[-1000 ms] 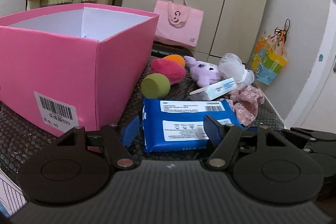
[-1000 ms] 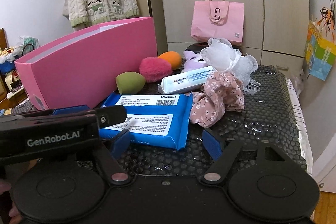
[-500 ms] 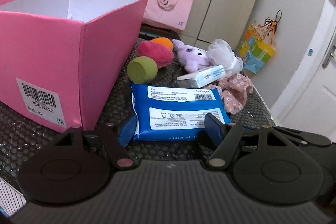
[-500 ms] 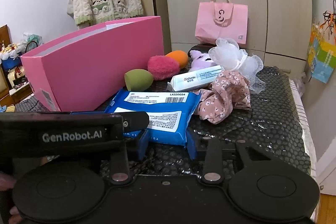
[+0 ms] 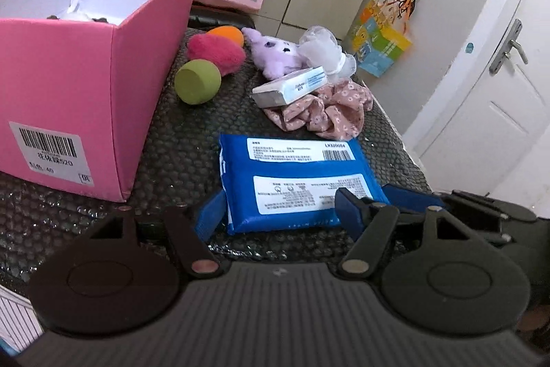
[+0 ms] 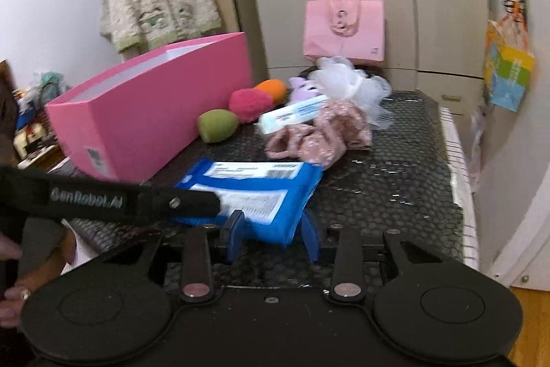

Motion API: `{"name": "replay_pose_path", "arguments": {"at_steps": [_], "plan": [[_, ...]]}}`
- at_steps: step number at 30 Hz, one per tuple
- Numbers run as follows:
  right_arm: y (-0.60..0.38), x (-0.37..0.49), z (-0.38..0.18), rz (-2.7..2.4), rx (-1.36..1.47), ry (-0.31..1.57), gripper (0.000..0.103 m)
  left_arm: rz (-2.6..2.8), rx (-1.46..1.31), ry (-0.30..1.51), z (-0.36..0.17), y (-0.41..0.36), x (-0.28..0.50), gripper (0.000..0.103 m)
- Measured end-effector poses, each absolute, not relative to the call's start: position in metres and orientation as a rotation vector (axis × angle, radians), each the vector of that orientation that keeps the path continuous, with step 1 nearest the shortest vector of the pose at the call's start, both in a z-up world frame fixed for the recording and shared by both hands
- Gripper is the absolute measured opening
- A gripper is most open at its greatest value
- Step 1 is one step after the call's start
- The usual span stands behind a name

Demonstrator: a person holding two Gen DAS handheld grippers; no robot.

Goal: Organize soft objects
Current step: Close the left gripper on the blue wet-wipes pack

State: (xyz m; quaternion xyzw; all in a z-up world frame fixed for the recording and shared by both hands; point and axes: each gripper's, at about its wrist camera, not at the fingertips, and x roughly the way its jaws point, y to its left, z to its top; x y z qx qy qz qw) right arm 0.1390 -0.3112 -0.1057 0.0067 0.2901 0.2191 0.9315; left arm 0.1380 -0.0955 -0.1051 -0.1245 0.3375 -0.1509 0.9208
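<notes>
The blue wipes pack [image 5: 295, 181] lies flat on the black bubble-textured counter [image 5: 178, 140], near its front edge, label side up, with its long axis running left to right across the left wrist view. Bare counter shows between the pack and the pink box [image 5: 68, 98] to its left, and a wider bare stretch runs to the counter's right edge in the right wrist view. The right claw [image 6: 271, 234] is closed on the pack's near right corner, 1 blue finger on each side of it. The left claw [image 5: 278, 212] is spread wide, its 2 fingers on either side of the pack's near end; whether they touch it cannot be told. Just behind the pack sits a pink floral scrunchie [image 5: 326, 112] with a white tube [image 5: 292, 85] resting on it. Farther back are a green sponge [image 5: 196, 81], a red puff [image 5: 216, 52], an orange sponge [image 5: 228, 35], a purple plush [image 5: 275, 55] and a white mesh scrunchie [image 5: 323, 49].
</notes>
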Motion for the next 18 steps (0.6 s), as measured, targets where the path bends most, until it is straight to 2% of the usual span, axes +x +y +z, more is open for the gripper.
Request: {"name": "replay_pose_path", "arguments": {"at_steps": [3, 5, 7, 18], "plan": [[-0.315, 0.146, -0.109, 0.438, 0.07, 0.605, 0.049, -0.314, -0.265, 0.685, -0.105, -0.093, 0.133, 0.068], [-0.318, 0.152, -0.111, 0.434, 0.125, 0.613, 0.058, -0.315, -0.279, 0.672, -0.104, -0.09, 0.13, 0.068], [-0.318, 0.154, -0.113, 0.422, 0.139, 0.607, 0.06, -0.289, -0.275, 0.649, -0.103, -0.089, 0.13, 0.068], [-0.318, 0.16, -0.122, 0.415, 0.11, 0.562, 0.062, -0.201, -0.221, 0.576, -0.115, -0.095, 0.141, 0.066]]}}
